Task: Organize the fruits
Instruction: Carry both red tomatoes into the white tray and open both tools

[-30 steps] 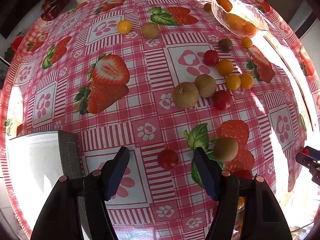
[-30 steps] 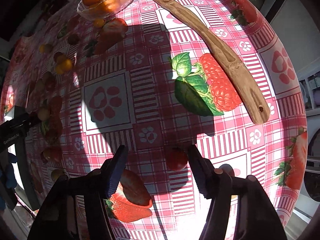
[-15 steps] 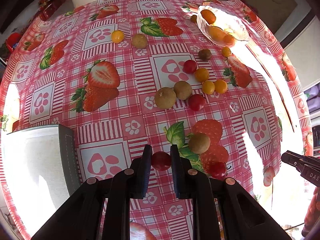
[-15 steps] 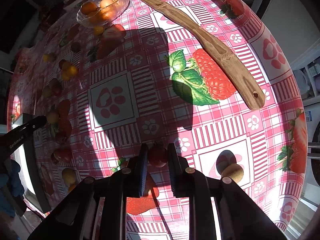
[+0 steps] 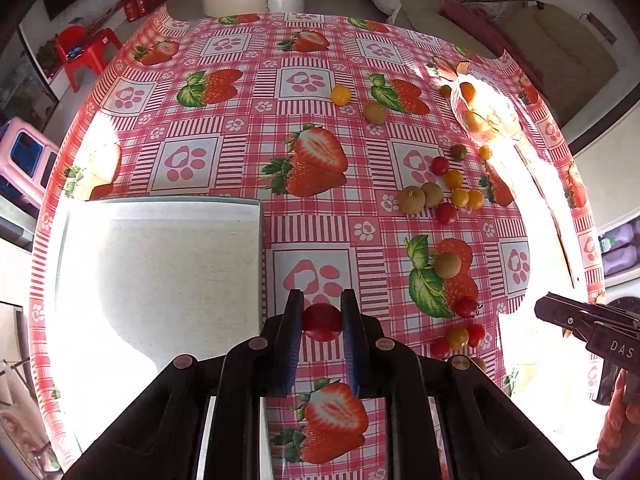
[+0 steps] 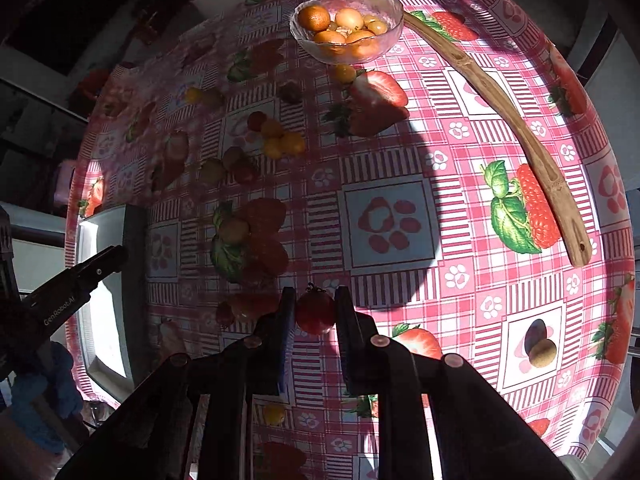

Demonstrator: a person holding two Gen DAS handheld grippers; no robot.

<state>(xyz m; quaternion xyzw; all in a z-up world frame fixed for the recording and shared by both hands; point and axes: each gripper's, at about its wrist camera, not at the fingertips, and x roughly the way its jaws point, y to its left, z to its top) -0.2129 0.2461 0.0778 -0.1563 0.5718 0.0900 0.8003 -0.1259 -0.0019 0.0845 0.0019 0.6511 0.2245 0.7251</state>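
Both picks done: left tongs (image 5: pixel 321 326) clamp a red tomato (image 5: pixel 321 321), right tongs (image 6: pixel 315 312) clamp another tomato (image 6: pixel 315 312). Next: carry to tray (image 5: pixel 160 216), left of the left tongs.

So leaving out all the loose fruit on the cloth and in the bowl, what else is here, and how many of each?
Tongs: 2 (left tongs, right tongs)
Red cherry tomatoes gripped in tongs: 2 (left tomato, right tomato)
Glass bowl: 1
White tray: 1
Long wooden stick: 1
Total: 7
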